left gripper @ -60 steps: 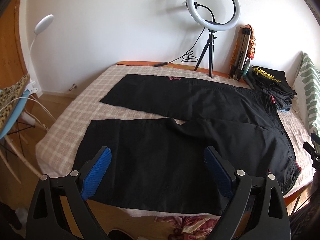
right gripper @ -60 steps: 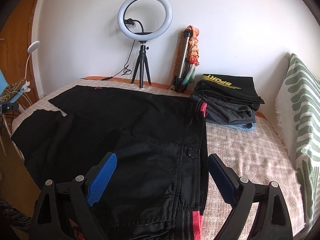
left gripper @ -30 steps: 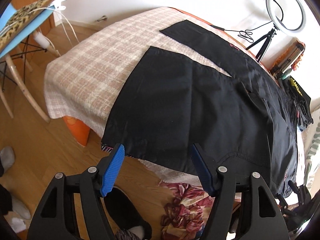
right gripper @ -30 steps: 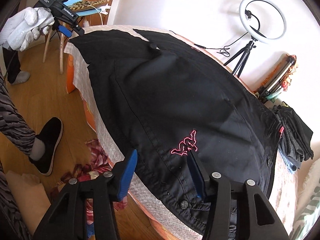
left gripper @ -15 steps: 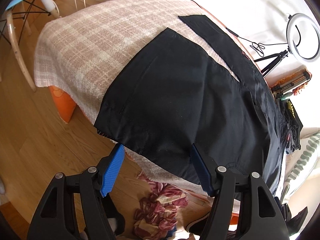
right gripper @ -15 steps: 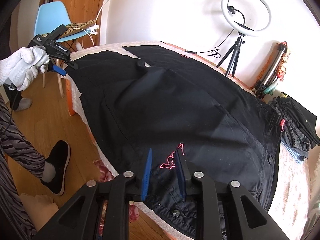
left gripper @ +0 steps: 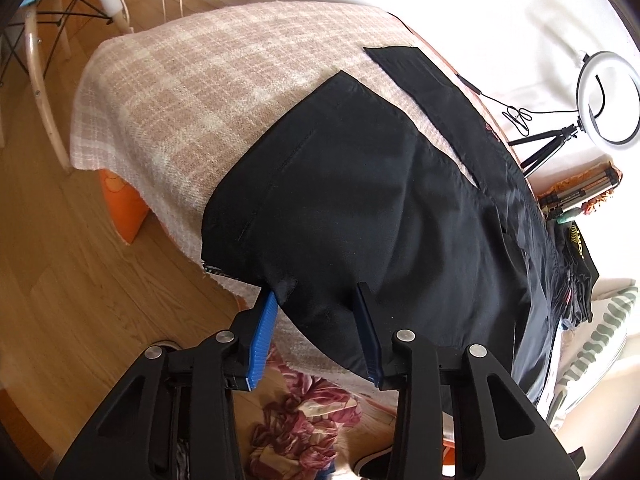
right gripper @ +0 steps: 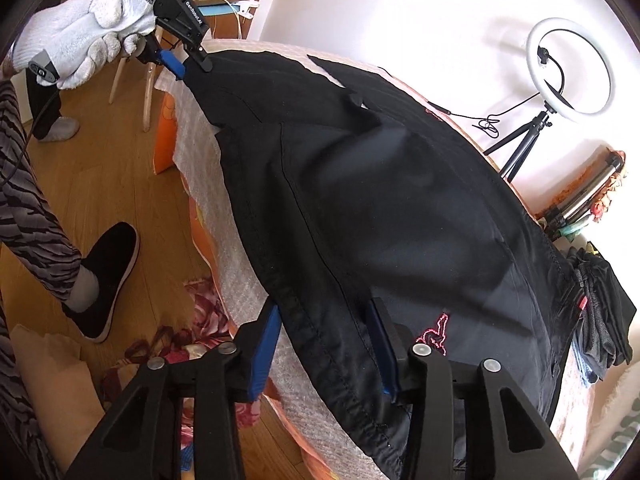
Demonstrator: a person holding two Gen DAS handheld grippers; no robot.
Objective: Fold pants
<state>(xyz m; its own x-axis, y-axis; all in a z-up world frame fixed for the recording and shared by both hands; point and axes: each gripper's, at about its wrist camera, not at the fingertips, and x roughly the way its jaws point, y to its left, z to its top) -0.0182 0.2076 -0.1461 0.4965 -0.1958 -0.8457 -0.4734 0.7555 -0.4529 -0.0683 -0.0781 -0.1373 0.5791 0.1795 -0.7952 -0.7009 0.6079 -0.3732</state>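
Note:
Black pants [left gripper: 380,200] lie spread on a bed under a plaid blanket [left gripper: 192,80], legs to the left and waist to the right. My left gripper [left gripper: 316,292] is at the near leg's hem over the bed edge. Its jaws are closing, and the blue pads [left gripper: 262,336] press a bunched fold of the hem. In the right wrist view, a white-gloved hand holds that left gripper [right gripper: 188,66] with the leg corner [right gripper: 212,84] tented up to it. My right gripper [right gripper: 325,306] is shut on the near side seam of the pants [right gripper: 400,200] by the pink logo [right gripper: 434,332].
A ring light on a tripod [right gripper: 568,64] stands at the far edge beside a bundle of tripods [right gripper: 588,196]. Folded dark clothes [right gripper: 600,312] sit stacked at the right end. A chair [left gripper: 36,60], a flowered cloth [left gripper: 304,420] and the person's black shoe [right gripper: 104,276] occupy the wooden floor.
The left jaws have narrowed onto the hem, which now puckers between the pads. The right gripper came down over the pants' near edge and closed on it, pulling up a ridge of fabric.

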